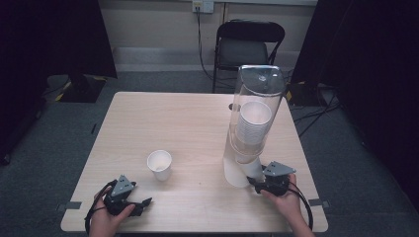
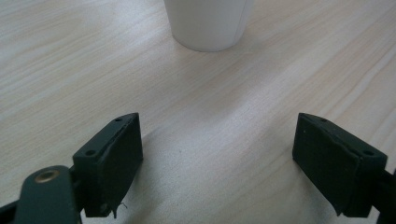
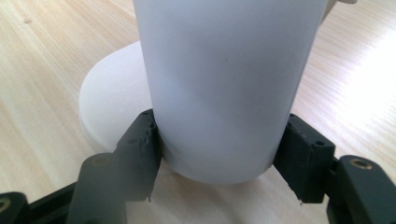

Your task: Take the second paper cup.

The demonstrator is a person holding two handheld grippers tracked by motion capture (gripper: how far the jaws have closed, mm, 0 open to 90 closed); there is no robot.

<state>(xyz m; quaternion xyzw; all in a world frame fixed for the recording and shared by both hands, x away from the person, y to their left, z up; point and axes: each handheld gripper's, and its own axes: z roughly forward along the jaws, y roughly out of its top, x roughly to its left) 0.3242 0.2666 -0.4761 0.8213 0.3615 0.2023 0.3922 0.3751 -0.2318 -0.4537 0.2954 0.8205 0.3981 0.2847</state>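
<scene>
Right gripper (image 3: 219, 158) has its fingers clamped on the bottom cup (image 3: 224, 88) under the dispenser (image 1: 254, 118), likely to pull it free. Left gripper (image 2: 217, 158), fingers apart, rests near the counter's (image 1: 197, 123) front edge facing a lone cup (image 1: 159, 164).

This looks like a lab or test room set up for recording, not a home. A plain wooden table (image 1: 197, 123) stands alone on grey carpet (image 1: 341, 163), with dark curtains (image 1: 375, 74) hanging at both sides. A black folding chair (image 1: 249, 47) sits empty against the bare pale wall (image 1: 158, 22), where a cable runs down from a socket (image 1: 202, 6). Strips of tape (image 1: 73, 205) mark the floor at the table's near corners.
</scene>
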